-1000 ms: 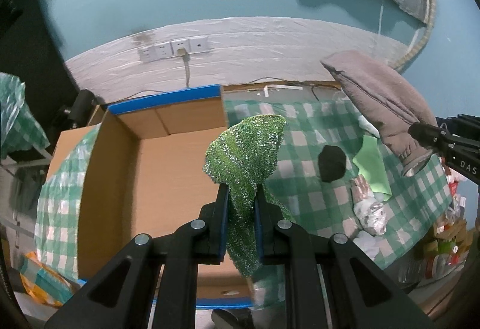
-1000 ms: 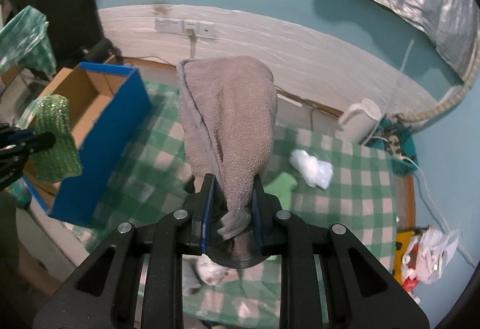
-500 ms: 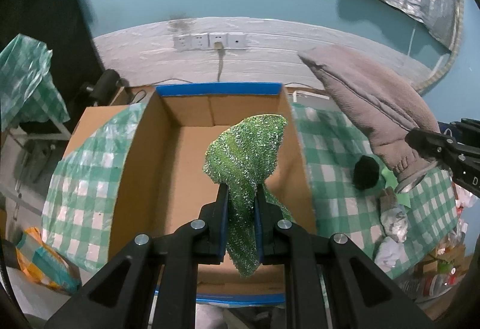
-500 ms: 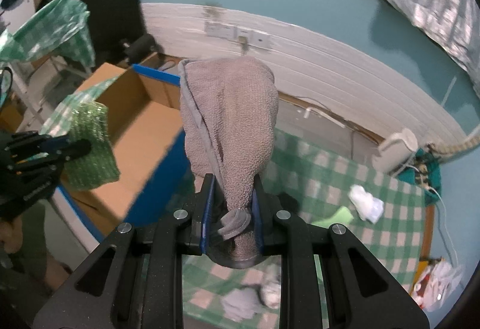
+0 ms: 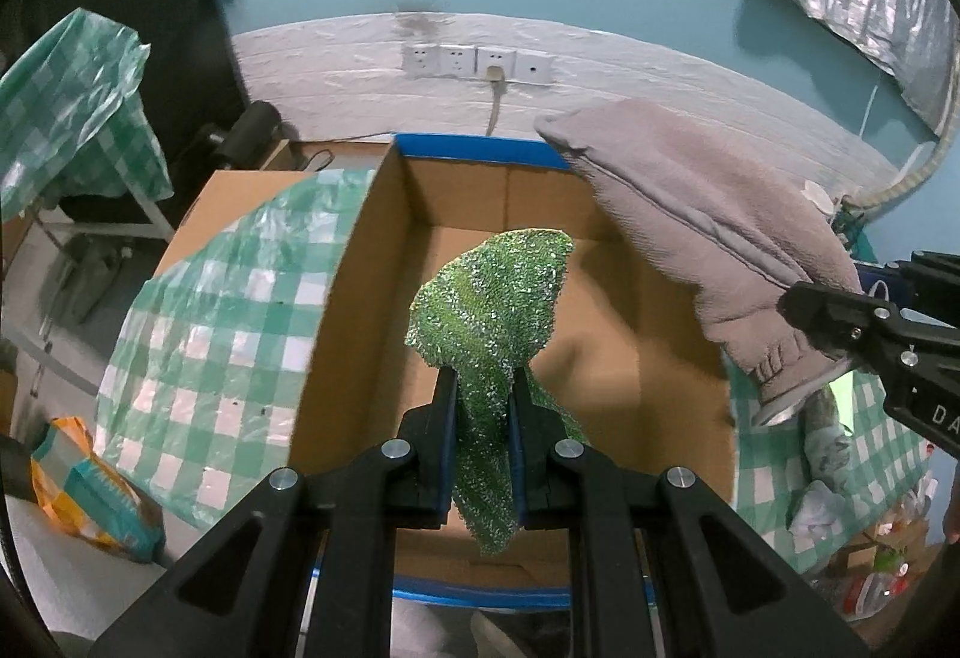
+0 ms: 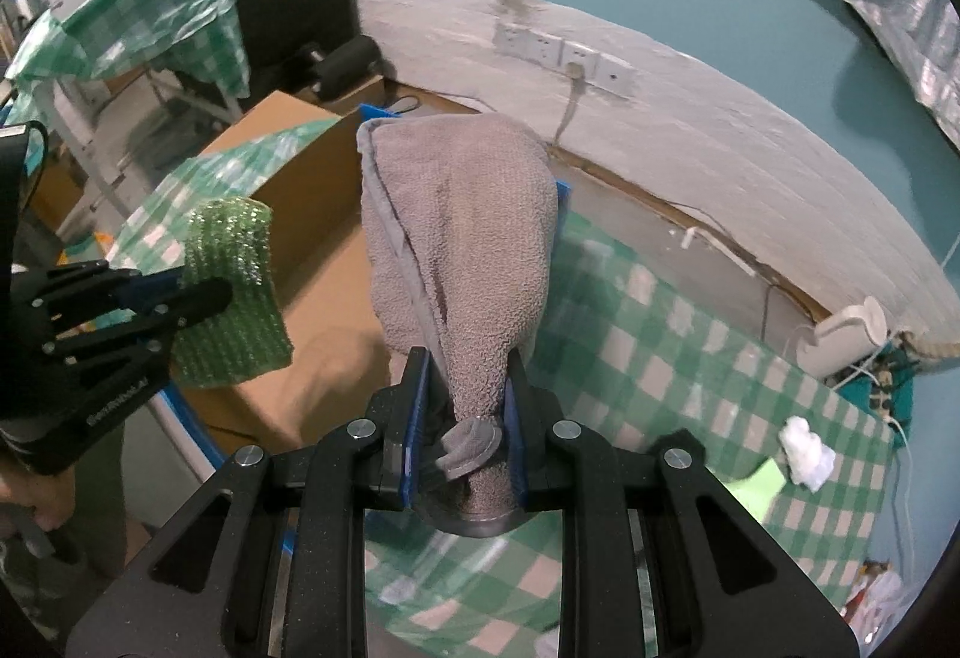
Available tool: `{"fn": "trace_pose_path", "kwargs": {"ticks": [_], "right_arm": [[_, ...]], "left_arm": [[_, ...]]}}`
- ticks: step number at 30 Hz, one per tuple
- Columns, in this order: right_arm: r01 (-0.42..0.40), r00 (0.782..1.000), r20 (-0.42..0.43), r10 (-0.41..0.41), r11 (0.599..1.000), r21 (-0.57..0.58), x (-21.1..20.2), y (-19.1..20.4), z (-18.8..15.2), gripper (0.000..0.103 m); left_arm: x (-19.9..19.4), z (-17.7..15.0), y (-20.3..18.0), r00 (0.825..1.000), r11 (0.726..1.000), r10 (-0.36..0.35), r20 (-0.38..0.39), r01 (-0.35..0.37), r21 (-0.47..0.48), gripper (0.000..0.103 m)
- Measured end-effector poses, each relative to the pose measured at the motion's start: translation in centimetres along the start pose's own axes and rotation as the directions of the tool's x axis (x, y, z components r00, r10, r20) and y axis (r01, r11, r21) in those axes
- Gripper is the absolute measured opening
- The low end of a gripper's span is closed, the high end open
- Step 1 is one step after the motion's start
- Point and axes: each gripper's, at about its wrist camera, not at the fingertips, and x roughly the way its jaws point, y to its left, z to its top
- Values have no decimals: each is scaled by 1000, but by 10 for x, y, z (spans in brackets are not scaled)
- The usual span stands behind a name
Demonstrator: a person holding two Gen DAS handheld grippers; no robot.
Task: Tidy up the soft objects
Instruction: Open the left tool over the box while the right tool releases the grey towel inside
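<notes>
White lettering runs along the side of each gripper body: on the right gripper (image 5: 798, 298) only "DA" can be read in the left wrist view, and the print on the left gripper (image 6: 198, 295) is too blurred to read. The left gripper (image 5: 483, 406) pinches a green sparkly scouring cloth (image 5: 492, 310), coarse and glittering, which hangs crumpled over the open cardboard box (image 5: 360, 262) with its blue taped rim. The right gripper (image 6: 465, 406) pinches a grey terry towel (image 6: 462, 238), folded, with a smooth hemmed edge; it hangs over the box's right wall. A white crumpled wad (image 6: 804, 451) and a light green sheet (image 6: 756, 484) lie on the green checked tablecloth (image 6: 660, 358).
</notes>
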Motion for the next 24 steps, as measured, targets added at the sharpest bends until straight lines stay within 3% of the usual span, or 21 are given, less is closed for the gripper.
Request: {"fn": "trace_pose_path", "kwargs": {"ticks": [8,10,13,15,24], "right_arm": [[-53,998,-30,53,999,-7,24,26,19,21],[-77,996,-43,77,997,7,33,30,22,24],[-114,992,-58,116,993,38,46,34,24,39],[-117,991,-56,120,992,54,51,34,24,42],[-73,997,-14,73,997,34,43,34,23,60]], "left_arm": [[13,-4,14,999,1000,19,-38,-19,-16,19],[17,-4,15,999,1000,18,-47,-19,-15,31],[18,-4,16,999,1000,28,-40,-29,-12,47],[17,-3,17,999,999,36,-38,-36,-12,55],[15,0,18,999,999,35,-35,-36,-24,56]]}}
